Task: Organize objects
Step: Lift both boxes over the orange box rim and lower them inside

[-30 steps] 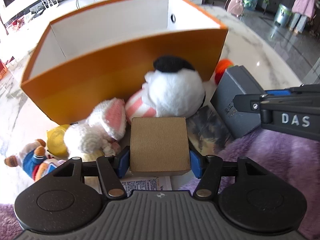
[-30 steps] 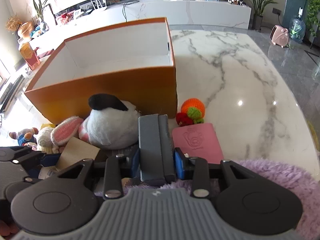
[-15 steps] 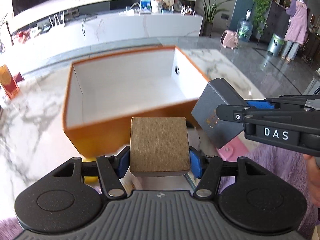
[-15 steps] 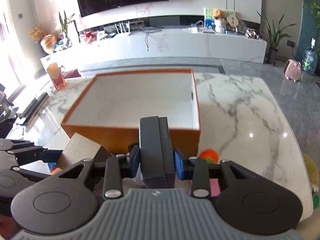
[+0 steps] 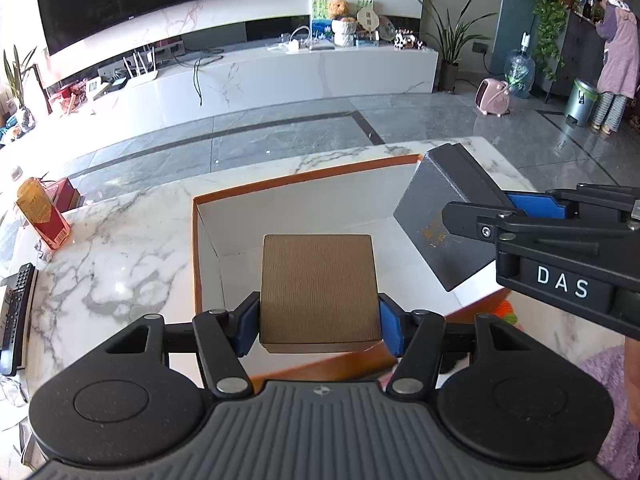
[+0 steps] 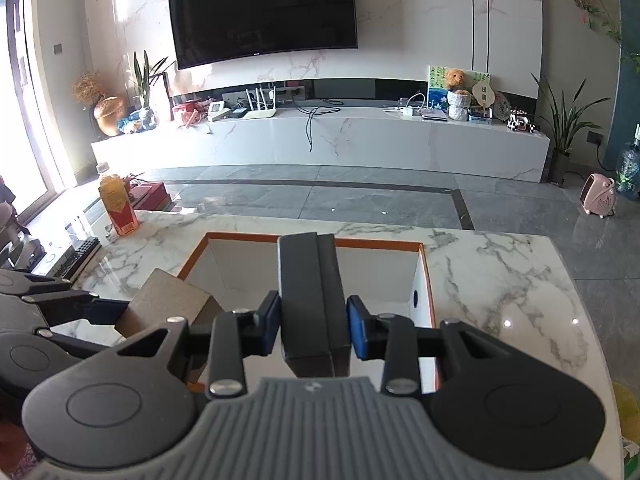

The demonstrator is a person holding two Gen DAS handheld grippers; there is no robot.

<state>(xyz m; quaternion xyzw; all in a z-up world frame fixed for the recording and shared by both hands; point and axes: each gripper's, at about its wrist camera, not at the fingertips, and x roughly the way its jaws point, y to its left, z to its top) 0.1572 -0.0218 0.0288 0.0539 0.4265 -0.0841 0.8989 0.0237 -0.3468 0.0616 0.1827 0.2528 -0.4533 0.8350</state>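
Left gripper [image 5: 319, 322] is clamped on a tan box [image 5: 319, 290], blue pads pressing both its sides, and it hangs over the near left part of the orange bin [image 5: 304, 178]. Right gripper [image 6: 313, 326] pinches a dark grey case [image 6: 310, 300] on edge, held above the bin's near right part. The bin sits on the marble table [image 6: 500, 280], its white inside bare where it shows. Far left on the table, a yellow and red bottle [image 6: 117, 204] stands beside a remote [image 5: 16, 300].
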